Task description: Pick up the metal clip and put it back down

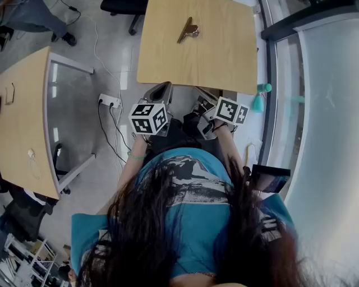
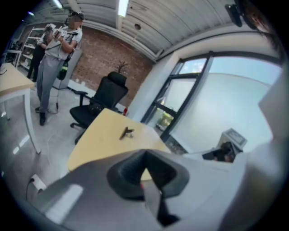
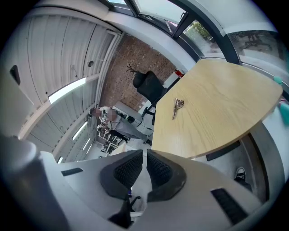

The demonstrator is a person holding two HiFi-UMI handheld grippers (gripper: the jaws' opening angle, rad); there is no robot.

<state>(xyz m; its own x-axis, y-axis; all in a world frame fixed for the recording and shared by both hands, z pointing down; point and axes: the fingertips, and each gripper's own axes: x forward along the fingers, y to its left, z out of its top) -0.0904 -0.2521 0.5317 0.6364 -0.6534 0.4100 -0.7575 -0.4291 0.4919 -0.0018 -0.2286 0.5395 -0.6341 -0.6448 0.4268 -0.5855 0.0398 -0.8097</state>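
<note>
The metal clip [image 1: 188, 29] lies on the far part of a light wooden table [image 1: 219, 61]; it also shows as a small dark clip [image 2: 126, 132] in the left gripper view and as a slim metal clip [image 3: 177, 107] in the right gripper view. Both grippers hang off the table's near edge, well short of the clip. My left gripper [image 1: 161, 89] is shut, its black pads [image 2: 128, 173] meeting with nothing between them. My right gripper [image 1: 203, 96] is also shut and empty, its ribbed pads [image 3: 160, 173] almost touching.
A black office chair [image 1: 126, 7] stands beyond the table. A second wooden table [image 1: 22, 117] is at the left, with a power strip [image 1: 109, 101] and cables on the floor between. A glass wall [image 1: 331, 112] runs along the right. Two people [image 2: 56, 58] stand far off.
</note>
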